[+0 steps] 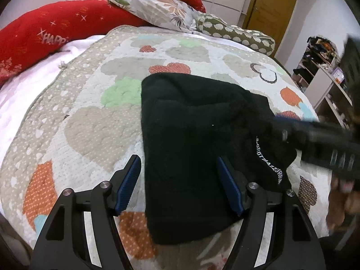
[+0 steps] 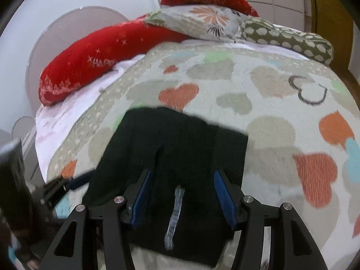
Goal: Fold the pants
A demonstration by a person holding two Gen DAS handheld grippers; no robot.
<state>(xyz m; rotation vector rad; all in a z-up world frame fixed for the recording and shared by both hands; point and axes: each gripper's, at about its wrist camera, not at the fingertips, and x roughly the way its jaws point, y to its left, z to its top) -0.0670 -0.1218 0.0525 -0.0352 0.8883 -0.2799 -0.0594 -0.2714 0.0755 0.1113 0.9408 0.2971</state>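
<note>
The black pants (image 1: 191, 139) lie folded into a compact bundle on the heart-patterned quilt (image 1: 94, 117), with a white lettered band (image 1: 268, 162) on the right part. My left gripper (image 1: 178, 164) is open and empty, its blue pads straddling the near left part of the bundle just above it. In the right wrist view the pants (image 2: 180, 148) lie under my right gripper (image 2: 182, 177), which is open and empty over the white lettering (image 2: 174, 216). The right gripper also shows blurred at the right of the left wrist view (image 1: 315, 139).
Red pillows (image 1: 45, 33), a floral pillow (image 1: 162, 9) and a green spotted bolster (image 1: 238, 33) line the head of the bed. A wooden door (image 1: 270, 6) and cluttered shelves (image 1: 321, 67) stand to the right. A white headboard (image 2: 67, 36) is at the left.
</note>
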